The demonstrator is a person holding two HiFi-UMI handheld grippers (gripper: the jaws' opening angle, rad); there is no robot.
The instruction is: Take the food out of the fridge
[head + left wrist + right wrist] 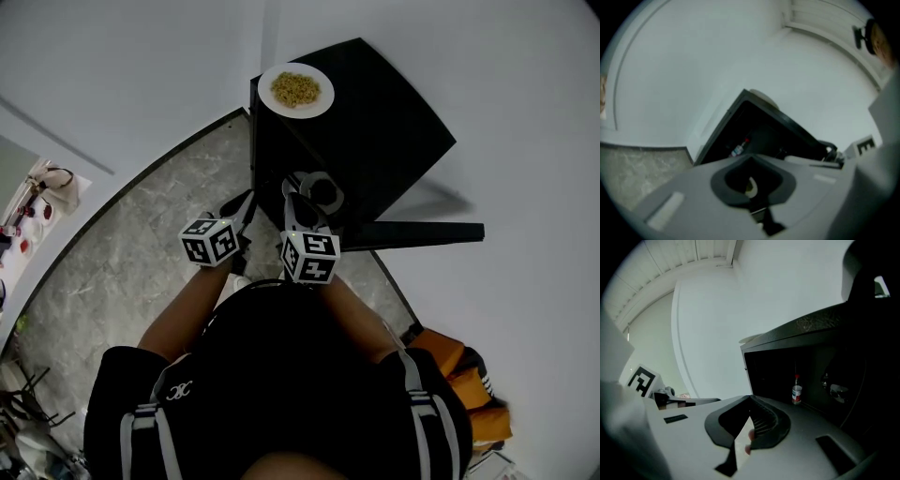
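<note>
A white plate of yellow food [295, 90] sits on top of a low black fridge [375, 122], whose door [422, 232] stands swung open to the right. Both my grippers hang side by side in front of the open compartment: the left gripper [246, 208] and the right gripper [298, 202], each shut with nothing between the jaws. The left gripper view looks past the shut left gripper [751, 158] into the dark interior, where a small red-capped bottle [739, 148] stands. The right gripper [751, 400] faces the same bottle [797, 392].
The fridge stands in a corner of white walls [487, 112] on a grey marble floor [141, 244]. An orange bag [459, 375] lies behind my right side. Clutter lines the far left edge [37, 197]. Something pale [836, 391] sits low on the dark right of the compartment.
</note>
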